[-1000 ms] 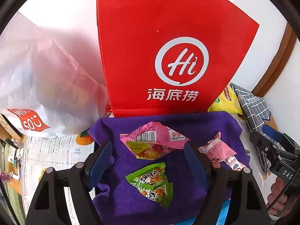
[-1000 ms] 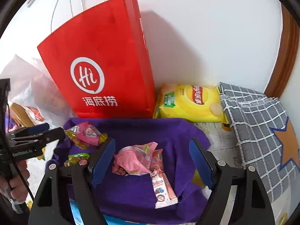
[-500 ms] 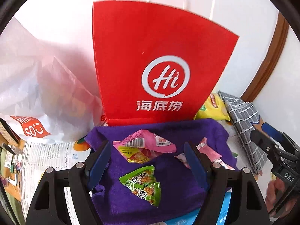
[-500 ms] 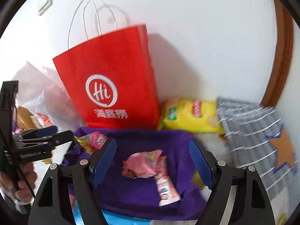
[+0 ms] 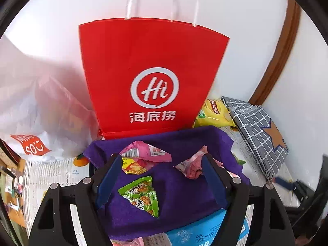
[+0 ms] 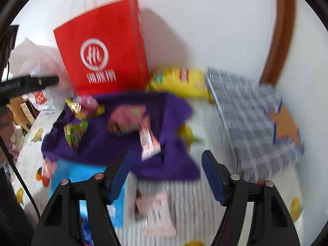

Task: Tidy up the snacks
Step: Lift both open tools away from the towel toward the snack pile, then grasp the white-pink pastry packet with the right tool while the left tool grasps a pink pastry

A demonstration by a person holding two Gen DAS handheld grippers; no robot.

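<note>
While you hover: both grippers hang over the purple cloth [image 5: 184,201] with nothing between their fingers.
Left gripper [image 5: 160,181]: your fingers stand apart above the green snack packet [image 5: 141,194], clear of it.
Right gripper [image 6: 166,176]: its jaws have just been closing yet remain parted, empty, over the cloth's near right corner; this view is blurred.
Snacks: pink packet [image 5: 143,156] near the cloth's back edge, crumpled pink wrapper [image 5: 191,167] to its right, slim stick packet [image 6: 148,137] beside that.
Behind: red paper bag [image 5: 151,75] upright at the wall, walling off the cloth's back edge.
Around: yellow chip bag [image 5: 214,114] and grey checked pouch [image 5: 256,133] to the right, white plastic bag [image 5: 41,110] left, blue box [image 6: 82,176] at the near edge.
</note>
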